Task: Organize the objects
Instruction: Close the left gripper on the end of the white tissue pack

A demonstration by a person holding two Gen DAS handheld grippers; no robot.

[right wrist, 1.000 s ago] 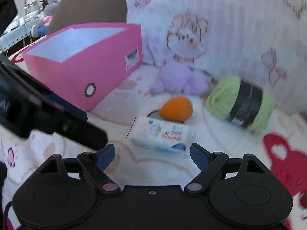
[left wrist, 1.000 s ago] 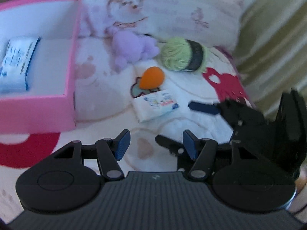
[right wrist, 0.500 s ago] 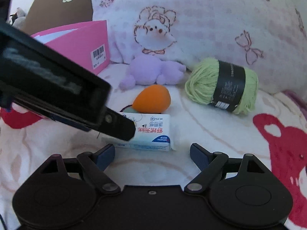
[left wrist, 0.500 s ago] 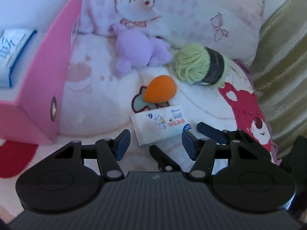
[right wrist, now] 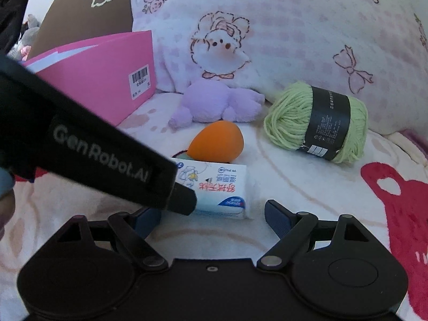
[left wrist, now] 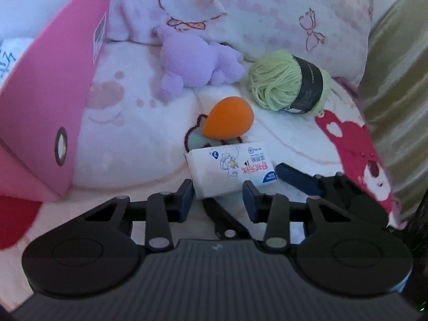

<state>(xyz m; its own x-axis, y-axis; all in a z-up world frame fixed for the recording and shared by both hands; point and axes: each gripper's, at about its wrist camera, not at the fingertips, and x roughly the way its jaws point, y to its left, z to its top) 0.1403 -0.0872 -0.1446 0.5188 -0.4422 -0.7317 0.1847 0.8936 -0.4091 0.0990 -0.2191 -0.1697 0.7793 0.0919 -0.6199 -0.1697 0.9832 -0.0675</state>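
So the left gripper [left wrist: 217, 197] has dropped in low over the bed since a second ago, and its jaws are closing right now around the near end of the white tissue pack [left wrist: 230, 168]. A moment back they stood a good bit wider with the pack lying out ahead of them; now the pack's end sits between the blue fingertips [left wrist: 186, 196]. I can't swear the pads are actually pressing yet, there looks to be a sliver of slack on the right side, so I'd call it narrowing in rather than gripped.

The right gripper [right wrist: 212, 215] hangs just beside it with jaws wide, nothing in them, one finger poking in next to the pack's far corner. From its camera the left tool's black body cuts across and covers the pack's left end.

Going outward: the orange egg-shaped sponge [left wrist: 228, 117] is touching or nearly touching the pack's back edge, the green yarn ball [left wrist: 287, 84] sits near it to the right, and the purple plush [left wrist: 195, 62] leans up against the pillow [left wrist: 281, 8]. The pink box [left wrist: 50, 112] stands off to the left, well apart from the pile, with something white inside.

My guess is the pack is the next thing headed for that box, same as whatever's already in there. The sponge being that close could get nudged on the lift.
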